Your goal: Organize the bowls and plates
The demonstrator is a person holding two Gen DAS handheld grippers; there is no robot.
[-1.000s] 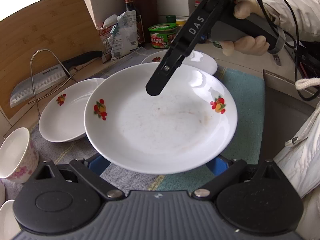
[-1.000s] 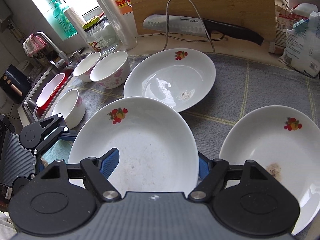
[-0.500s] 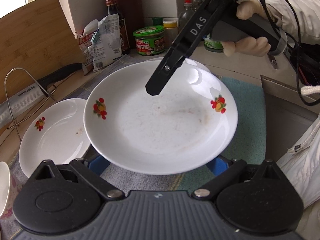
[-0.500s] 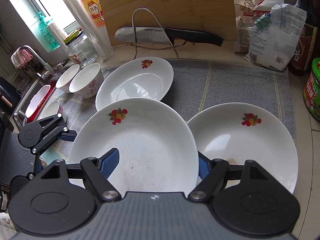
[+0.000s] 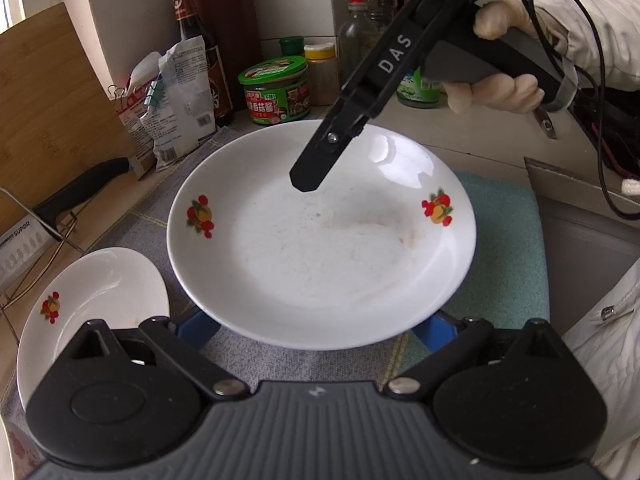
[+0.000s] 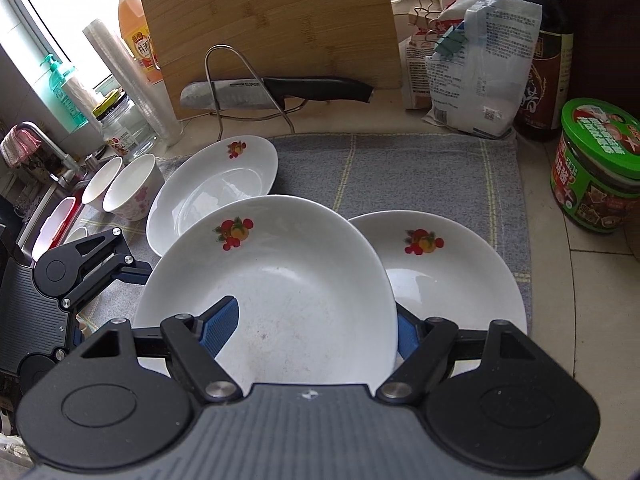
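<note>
Two grippers share one plate (image 5: 320, 236): we carry it in the air above the grey cloth (image 6: 400, 168), its white bowl bare but for faint brownish smears and a fruit print on each side. Our right gripper (image 6: 316, 330) pinches the near rim, one blue pad (image 6: 222, 322) lying inside the plate and the other under its edge. Our left gripper (image 5: 316, 330) sits at the opposite rim with its blue fingers (image 5: 196, 330) spread wide beneath the plate; whether they touch its underside we cannot tell.

Directly below and to the right lies a second plate (image 6: 448, 264), partly covered by the one we hold, with only a glare of light in it. A third plate (image 6: 216, 188) lies further back on the cloth, its near edge hidden behind the carried one. Two white bowls (image 6: 120, 184) with pink flowers stand side by side at the cloth's left end, nothing visible in them.

Around these, a green-lidded jar (image 6: 596, 164) stands right of the cloth, a paper bag (image 6: 480, 68) and a dark bottle (image 6: 548, 52) behind it, and a knife (image 6: 276, 90) rests in a wire rack (image 6: 228, 80) before the upright wooden board (image 6: 272, 20).
</note>
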